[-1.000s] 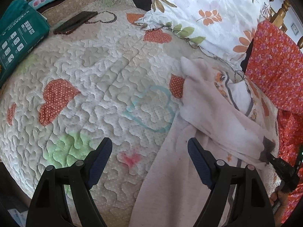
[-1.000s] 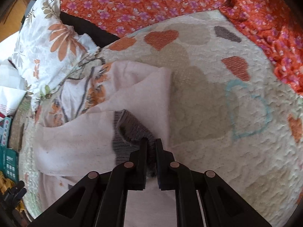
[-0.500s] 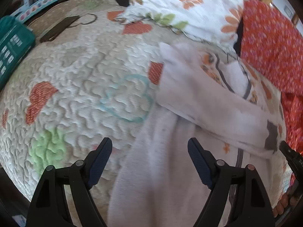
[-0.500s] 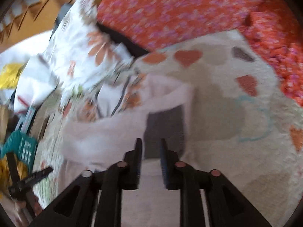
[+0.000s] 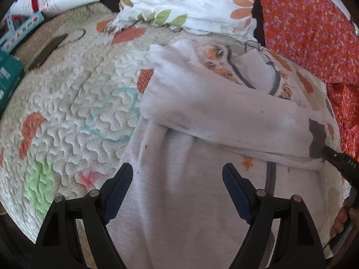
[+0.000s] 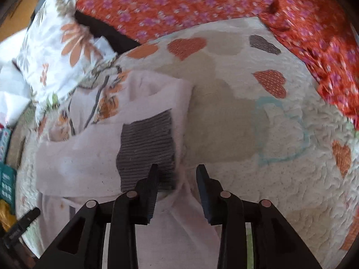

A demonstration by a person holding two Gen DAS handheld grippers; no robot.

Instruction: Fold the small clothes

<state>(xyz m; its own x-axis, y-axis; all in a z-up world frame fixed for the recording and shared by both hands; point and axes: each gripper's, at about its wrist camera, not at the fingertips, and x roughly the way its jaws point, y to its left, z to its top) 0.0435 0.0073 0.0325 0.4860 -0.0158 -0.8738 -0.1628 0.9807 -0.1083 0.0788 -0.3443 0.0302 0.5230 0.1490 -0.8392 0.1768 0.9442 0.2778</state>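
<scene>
A small pale pink garment (image 5: 202,157) lies on a quilted bed cover, its sleeve (image 5: 224,116) folded across the body. The sleeve ends in a grey ribbed cuff (image 6: 147,152), also seen in the left wrist view (image 5: 317,139). My left gripper (image 5: 177,179) is open and empty, just above the garment's lower body. My right gripper (image 6: 177,174) is open just above the cuff's near edge; its tip shows in the left wrist view (image 5: 336,159). Floral print (image 6: 107,105) shows near the neckline.
The quilt (image 5: 89,103) has heart patches. A white floral pillow (image 5: 190,2) and an orange flowered cloth (image 5: 309,29) lie behind the garment. A teal box (image 5: 6,80), a dark flat object (image 5: 48,51) and a printed strip (image 5: 20,31) lie at the left.
My right gripper has opened and let go of the grey cuff, which now lies flat on the garment. My left gripper has moved right, over the garment's body.
</scene>
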